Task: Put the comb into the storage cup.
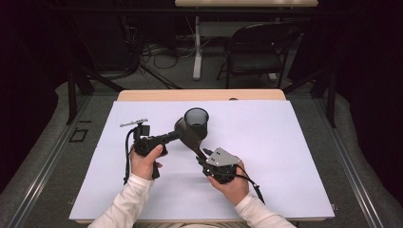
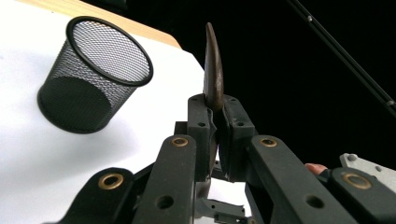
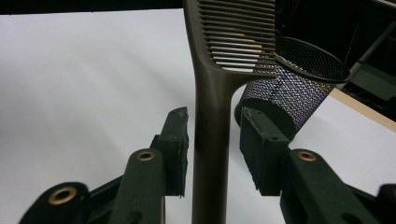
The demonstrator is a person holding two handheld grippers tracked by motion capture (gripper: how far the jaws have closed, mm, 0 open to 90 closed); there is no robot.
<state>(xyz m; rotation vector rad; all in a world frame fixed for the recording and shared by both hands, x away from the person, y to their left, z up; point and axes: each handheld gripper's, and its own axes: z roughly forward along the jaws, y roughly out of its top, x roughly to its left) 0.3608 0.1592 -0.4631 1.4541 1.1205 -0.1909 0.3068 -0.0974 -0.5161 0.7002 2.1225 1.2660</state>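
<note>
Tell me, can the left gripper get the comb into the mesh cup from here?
Probably yes: the left gripper is shut on the comb, and the mesh cup stands upright close by, its mouth unobstructed.

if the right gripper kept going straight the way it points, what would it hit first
Probably the mesh cup: it stands just beyond the right gripper, behind the comb that runs between its open jaws, though depth is hard to judge.
</note>
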